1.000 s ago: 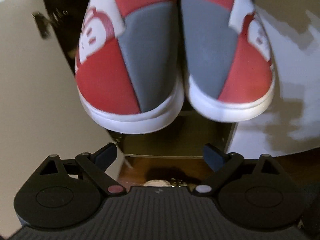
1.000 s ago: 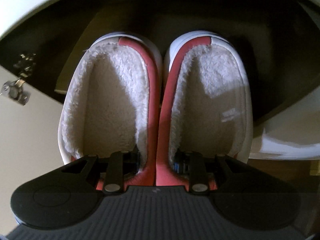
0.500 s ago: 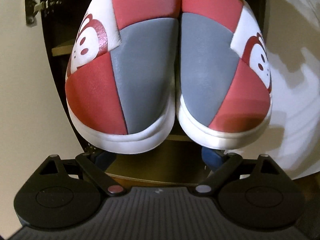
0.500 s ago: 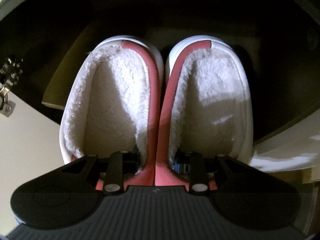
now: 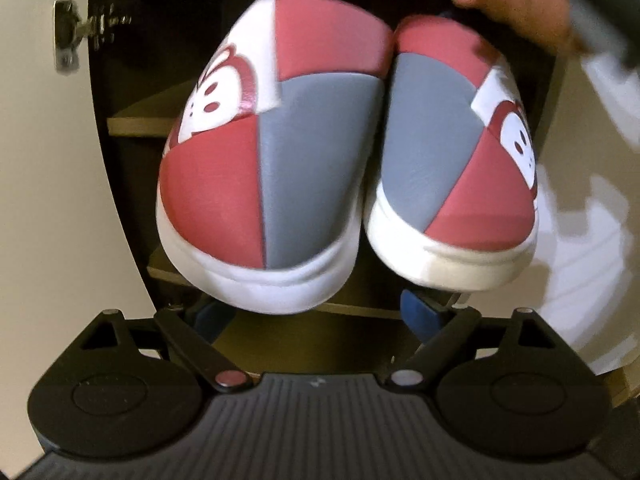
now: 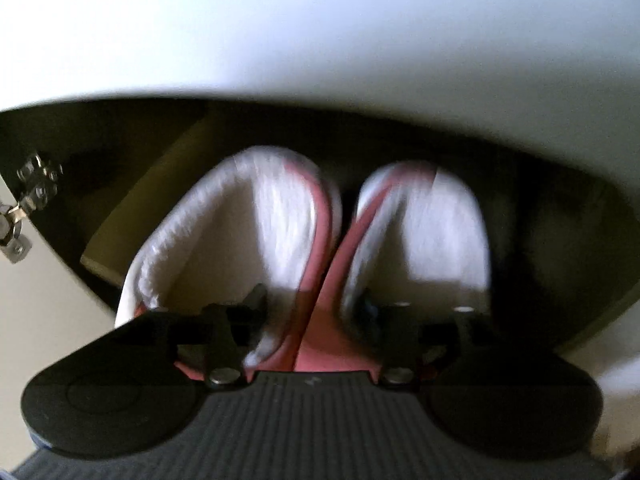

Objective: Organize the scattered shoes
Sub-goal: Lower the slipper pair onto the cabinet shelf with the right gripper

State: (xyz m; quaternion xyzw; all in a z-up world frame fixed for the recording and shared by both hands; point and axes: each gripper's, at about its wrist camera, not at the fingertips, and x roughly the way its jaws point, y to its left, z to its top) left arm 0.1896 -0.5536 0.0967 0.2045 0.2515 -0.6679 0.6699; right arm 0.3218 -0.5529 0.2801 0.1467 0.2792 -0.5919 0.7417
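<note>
A pair of red, grey and white slippers [image 5: 280, 168] hangs side by side, toes toward my left gripper [image 5: 316, 312], in front of an open dark cabinet [image 5: 132, 32]. My left gripper is open and empty, its blue fingertips [image 5: 420, 312] just under the toes. In the right wrist view my right gripper [image 6: 316, 312] is shut on the two inner heel walls of the slippers [image 6: 320, 264], one finger in each fleece-lined opening. The view is blurred.
A cream cabinet door [image 5: 52, 200] with a metal hinge [image 5: 68, 32] stands at left. Wooden shelves [image 5: 136, 124] sit inside the cabinet. A white panel [image 6: 320, 32] fills the top of the right wrist view. A person's hand [image 5: 516, 0] is at top right.
The slippers have tilted and moved with the right gripper. The right wrist view has swung up so the white panel fills its top. A hand has come into the left view.
</note>
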